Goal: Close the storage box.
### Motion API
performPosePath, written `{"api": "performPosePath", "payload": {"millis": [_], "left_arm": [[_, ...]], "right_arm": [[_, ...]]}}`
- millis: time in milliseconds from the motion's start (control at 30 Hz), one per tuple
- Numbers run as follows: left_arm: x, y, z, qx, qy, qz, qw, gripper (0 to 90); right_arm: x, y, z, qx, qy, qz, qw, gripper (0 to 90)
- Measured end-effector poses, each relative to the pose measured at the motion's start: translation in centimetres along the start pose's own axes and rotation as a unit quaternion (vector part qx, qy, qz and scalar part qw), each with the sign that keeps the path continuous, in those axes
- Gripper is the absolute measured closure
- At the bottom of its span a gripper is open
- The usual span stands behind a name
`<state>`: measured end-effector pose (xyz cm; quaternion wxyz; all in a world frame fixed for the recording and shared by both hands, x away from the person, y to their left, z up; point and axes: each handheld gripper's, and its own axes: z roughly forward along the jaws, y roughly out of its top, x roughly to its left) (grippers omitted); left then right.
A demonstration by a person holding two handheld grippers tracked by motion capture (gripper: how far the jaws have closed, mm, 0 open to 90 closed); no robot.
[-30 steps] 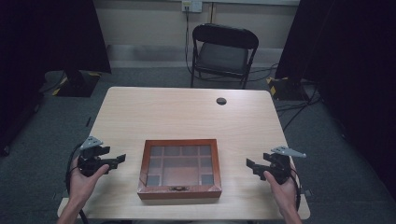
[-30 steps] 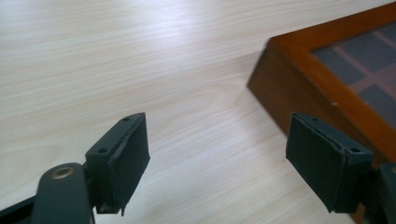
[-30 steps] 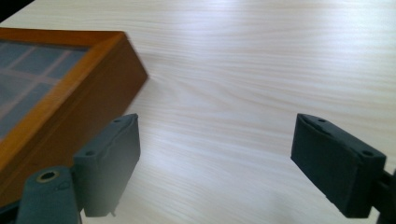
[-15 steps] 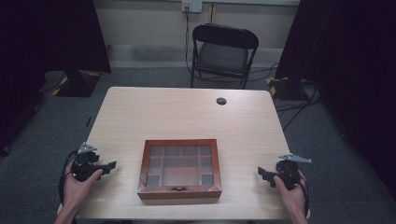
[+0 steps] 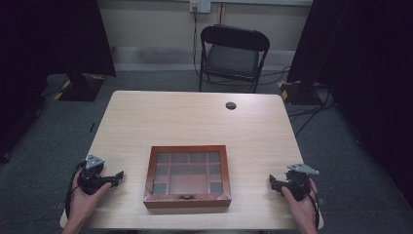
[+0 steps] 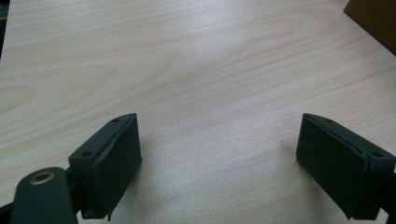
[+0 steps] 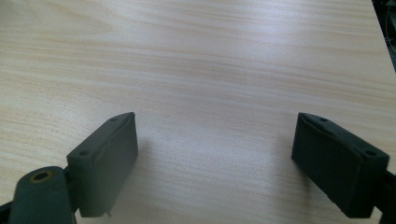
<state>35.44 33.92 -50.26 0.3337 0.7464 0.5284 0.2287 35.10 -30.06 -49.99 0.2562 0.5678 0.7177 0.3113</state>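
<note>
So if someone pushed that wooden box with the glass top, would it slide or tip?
The wooden box is low, wide and flat on the table, so it would probably slide, not tip. Its wood frame looks stiff and fairly heavy. The glass-looking lid may be fragile.

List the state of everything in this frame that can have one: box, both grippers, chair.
Wooden box: lid shut, latch at the front, flat on the table.
Left gripper: jaws open, holding nothing, left of the box.
Right gripper: jaws open, holding nothing, right of the box.
Folding chair: unfolded, unoccupied.
</note>
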Motion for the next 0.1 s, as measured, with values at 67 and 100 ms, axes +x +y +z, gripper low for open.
{"api": "performPosePath", "payload": {"millis": [67, 100], "left_arm": [[0.08, 0.03, 0.02, 0.001, 0.0, 0.002, 1.0, 12.7], [0.07, 0.02, 0.02, 0.001, -0.001, 0.002, 1.0, 12.6]], "right_arm": [[0.0, 0.0, 0.0, 0.0, 0.0, 0.0, 1.0, 13.6], [0.01, 0.0, 0.0, 0.0, 0.0, 0.0, 1.0, 13.6]]}}
